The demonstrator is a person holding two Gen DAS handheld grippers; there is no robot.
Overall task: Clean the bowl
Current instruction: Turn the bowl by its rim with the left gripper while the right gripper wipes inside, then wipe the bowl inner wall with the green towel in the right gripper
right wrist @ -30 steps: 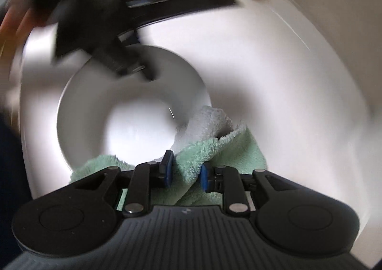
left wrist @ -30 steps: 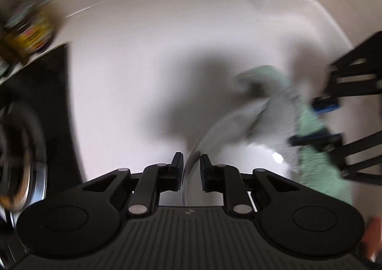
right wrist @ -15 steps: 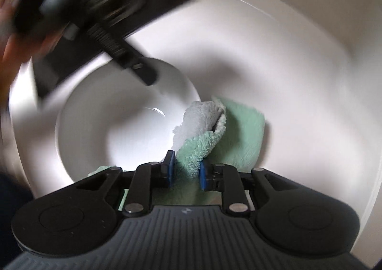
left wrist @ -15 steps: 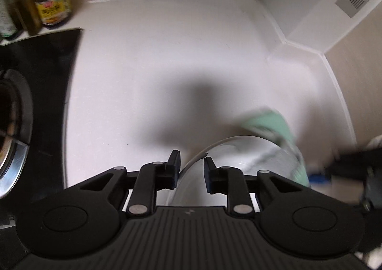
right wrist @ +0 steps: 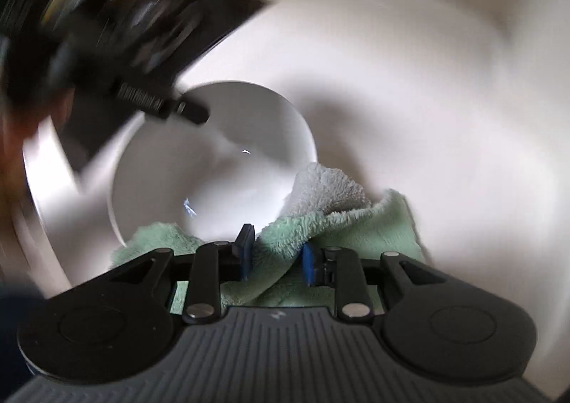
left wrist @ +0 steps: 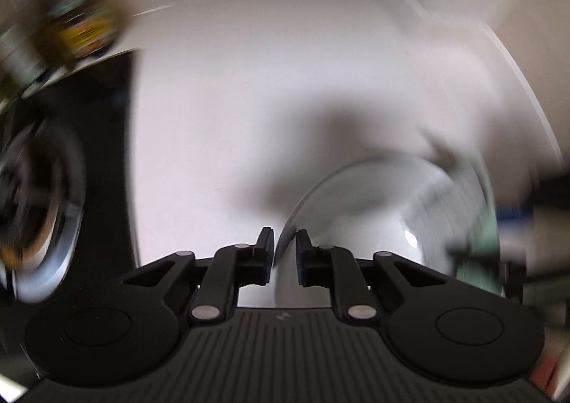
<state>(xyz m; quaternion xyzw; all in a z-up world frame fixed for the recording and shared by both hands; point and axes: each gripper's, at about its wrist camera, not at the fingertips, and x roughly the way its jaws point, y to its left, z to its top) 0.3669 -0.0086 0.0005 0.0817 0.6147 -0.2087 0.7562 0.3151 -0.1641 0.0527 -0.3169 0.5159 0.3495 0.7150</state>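
Observation:
A white bowl (left wrist: pixel 374 210) stands on the white counter (left wrist: pixel 249 82). My left gripper (left wrist: pixel 285 242) points steeply down over its near rim. The rim runs between the two fingers and the jaws are closing on it. In the right wrist view the bowl (right wrist: pixel 213 161) lies ahead, with the left gripper (right wrist: pixel 188 111) on its far-left rim. My right gripper (right wrist: pixel 276 246) has a green and white cloth (right wrist: pixel 338 225) bunched between its blue pads, draped over the bowl's near-right rim. Its jaws are opening slightly, still against the cloth. The left wrist view is blurred, with the cloth (left wrist: pixel 481 242) a green smear.
A black hob (left wrist: pixel 107 153) with a steel burner ring (left wrist: pixel 35 189) lies to the left of the counter. Blurred jars (left wrist: pixel 82 29) stand behind it. The wall corner bounds the counter at the back right.
The left jaws stood wider around the rim half a second ago and have narrowed onto it. The cloth has shifted along the bowl's rim with the right gripper. Both views are blurred by motion.

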